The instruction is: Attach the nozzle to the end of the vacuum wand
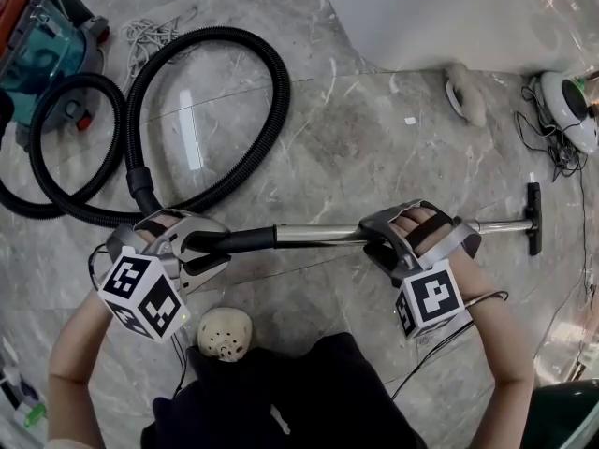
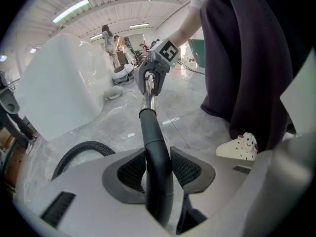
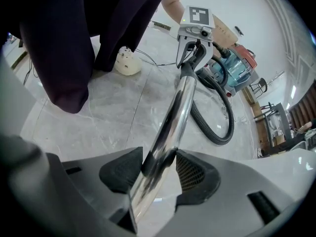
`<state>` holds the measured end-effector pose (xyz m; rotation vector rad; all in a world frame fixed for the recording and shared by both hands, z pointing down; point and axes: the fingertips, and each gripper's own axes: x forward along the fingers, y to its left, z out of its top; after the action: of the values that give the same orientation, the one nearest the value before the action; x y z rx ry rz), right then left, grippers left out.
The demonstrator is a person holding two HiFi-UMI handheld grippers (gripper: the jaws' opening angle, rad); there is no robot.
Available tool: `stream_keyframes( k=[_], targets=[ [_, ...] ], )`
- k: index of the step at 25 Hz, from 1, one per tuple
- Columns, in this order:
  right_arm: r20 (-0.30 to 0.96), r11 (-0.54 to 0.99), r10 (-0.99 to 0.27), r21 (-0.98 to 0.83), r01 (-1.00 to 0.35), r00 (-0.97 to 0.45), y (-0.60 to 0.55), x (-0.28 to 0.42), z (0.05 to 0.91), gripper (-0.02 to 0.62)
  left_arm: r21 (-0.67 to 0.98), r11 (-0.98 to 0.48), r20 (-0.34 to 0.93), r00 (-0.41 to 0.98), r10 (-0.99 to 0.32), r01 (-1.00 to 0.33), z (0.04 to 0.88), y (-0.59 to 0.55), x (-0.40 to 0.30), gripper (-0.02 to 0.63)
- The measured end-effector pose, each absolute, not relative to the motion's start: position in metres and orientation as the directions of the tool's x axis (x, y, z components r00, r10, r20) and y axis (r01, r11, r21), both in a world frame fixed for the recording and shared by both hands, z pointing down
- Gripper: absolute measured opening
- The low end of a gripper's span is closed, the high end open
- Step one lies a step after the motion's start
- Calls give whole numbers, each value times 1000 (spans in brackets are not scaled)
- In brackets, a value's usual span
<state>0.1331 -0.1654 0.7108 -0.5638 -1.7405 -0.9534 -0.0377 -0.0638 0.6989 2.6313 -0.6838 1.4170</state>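
Observation:
The vacuum wand (image 1: 318, 236) is held level above the floor, a chrome tube with a black handle end (image 2: 155, 152). My left gripper (image 1: 192, 246) is shut on that black handle, its pads pressing both sides (image 2: 159, 169). Further right, my right gripper (image 1: 388, 237) is shut on the chrome tube (image 3: 175, 117), which runs between its pads (image 3: 160, 169). A narrow black nozzle (image 1: 533, 218) sits crosswise at the tube's far right tip. From the handle the black hose (image 1: 271, 92) loops back across the floor.
A teal canister vacuum (image 1: 42, 54) stands at the top left, joined to the hose. A white device with cables (image 1: 571, 106) lies at the right edge. A white panel (image 1: 449, 17) fills the top right. My slippered foot (image 1: 225, 335) is below the wand.

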Motion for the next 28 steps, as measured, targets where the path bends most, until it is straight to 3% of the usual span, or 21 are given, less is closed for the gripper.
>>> stream_keyframes(
  k=[11, 20, 28],
  targets=[
    [945, 540, -83, 309, 783, -316, -162, 135, 725, 215, -120, -952, 879, 416, -233, -281, 714, -58, -35, 170],
    [956, 565, -119, 286, 774, -267, -179, 119, 738, 215, -164, -969, 940, 267, -211, -186, 725, -87, -56, 174],
    [962, 545, -130, 270, 794, -238, -179, 117, 745, 216, -123, -986, 954, 259, -149, -115, 734, -90, -54, 175]
  ],
)
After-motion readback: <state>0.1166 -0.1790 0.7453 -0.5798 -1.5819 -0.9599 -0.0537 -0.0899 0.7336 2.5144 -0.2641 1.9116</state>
